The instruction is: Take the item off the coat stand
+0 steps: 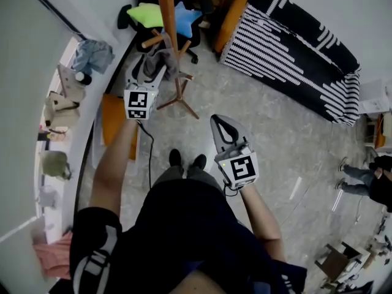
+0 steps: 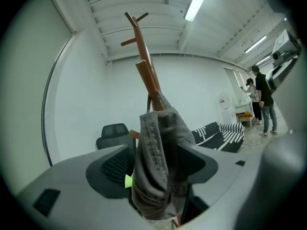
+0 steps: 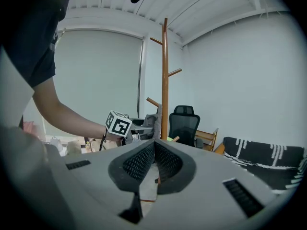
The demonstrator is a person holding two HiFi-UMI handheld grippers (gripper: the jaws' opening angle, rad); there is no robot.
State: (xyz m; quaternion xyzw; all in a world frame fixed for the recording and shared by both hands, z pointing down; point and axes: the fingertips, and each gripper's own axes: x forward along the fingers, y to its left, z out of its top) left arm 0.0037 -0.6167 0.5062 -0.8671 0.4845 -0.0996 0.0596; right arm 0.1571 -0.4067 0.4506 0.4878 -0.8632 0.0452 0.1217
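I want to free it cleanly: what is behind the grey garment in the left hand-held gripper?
The wooden coat stand rises directly behind the grey garment; a black office chair sits farther back. Any peg carrying it is hidden.

Grey plastic left gripper [image 1: 158, 66] and right gripper [image 1: 222, 125], black-padded jaws, each bearing a white cube [image 1: 139, 103] of black square markers; black cable [image 1: 149, 158] below the left cube. Black short-sleeved top [image 1: 184, 225], black shoes [image 1: 175, 158].

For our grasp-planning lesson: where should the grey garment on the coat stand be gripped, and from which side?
Probably the bunched fold of the grey garment just below where it hooks on, approached from the side facing away from the coat stand, where the left gripper is shut on it. It hangs as one thick vertical fold.
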